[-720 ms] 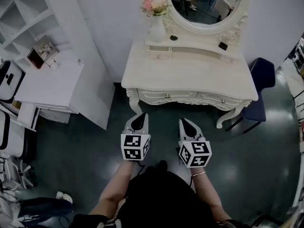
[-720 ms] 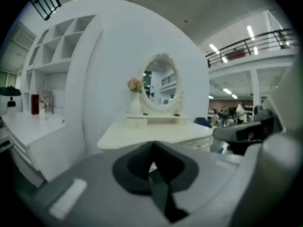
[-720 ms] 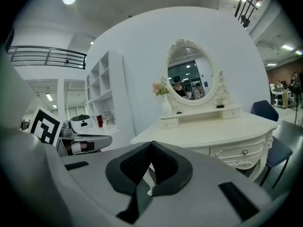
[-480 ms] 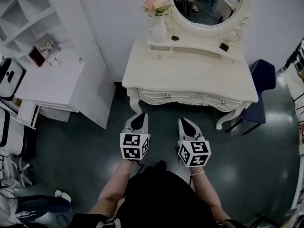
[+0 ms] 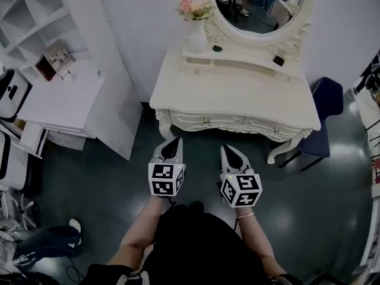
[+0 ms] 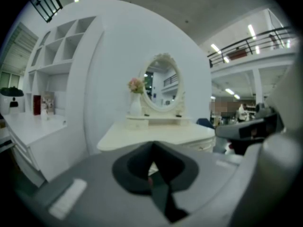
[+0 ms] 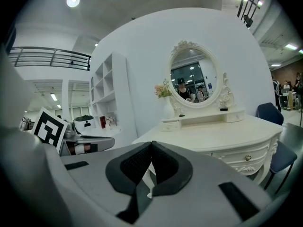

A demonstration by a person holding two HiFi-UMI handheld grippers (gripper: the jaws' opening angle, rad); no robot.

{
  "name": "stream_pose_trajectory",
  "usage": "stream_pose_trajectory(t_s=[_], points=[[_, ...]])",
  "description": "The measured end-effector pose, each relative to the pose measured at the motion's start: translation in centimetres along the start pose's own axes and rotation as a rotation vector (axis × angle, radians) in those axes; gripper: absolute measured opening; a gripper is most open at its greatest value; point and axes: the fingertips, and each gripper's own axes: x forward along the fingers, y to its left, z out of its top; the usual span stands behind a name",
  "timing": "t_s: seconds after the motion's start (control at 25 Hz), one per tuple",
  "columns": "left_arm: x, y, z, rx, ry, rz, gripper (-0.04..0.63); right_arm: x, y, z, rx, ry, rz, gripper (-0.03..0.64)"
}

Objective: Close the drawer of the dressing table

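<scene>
at the far left a white shelf unit [image 5: 27,10] stands against the wall, with a white desk [image 5: 62,103] in front of it. the left gripper [image 5: 172,142] hovers over the dark floor [image 5: 107,183], just short of the front edge of the dressing table and apart from it. its jaws are pressed together with nothing between them, tips pointing towards the table and slightly downward.

the dressing table [image 5: 237,94] fills the middle, with a bare cream top. at the back runs a raised shelf carrying a vase [image 5: 196,35] of pink flowers on its left end and an oval mirror [image 5: 258,5] in the centre. the small drawer [image 5: 199,66] under the vase, at the shelf's left end, juts a little forward of the shelf front. the two front drawers [image 5: 208,120] below the tabletop look flush with the apron.

the right gripper [image 5: 230,150] hangs beside the left one, level with it and also clear of the table. its jaws are clenched tight and empty. at the far right a blue chair [image 5: 325,97] sits just beside the table's right end.
</scene>
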Motion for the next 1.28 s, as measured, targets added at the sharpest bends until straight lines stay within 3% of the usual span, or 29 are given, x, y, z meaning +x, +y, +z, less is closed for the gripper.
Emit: stream_pose_trajectory(t_s=[0.4,0.72,1.28], points=[[1.2,-0.1,1.2,0.024,-0.013,0.032,0.016,-0.1,-1.5,0.6,0.017,-0.016,-0.003,0.003],[3.2,1.0,1.1,0.021,0.007,0.029,0.094,1.9,-1.9,0.2,0.034,0.006,-0.003,0.003],[14.8,5.1,2.7,0.003,0.045,-0.016,0.169,12.1,-6.0,2.1,0.036,0.053,-0.031,0.003]])
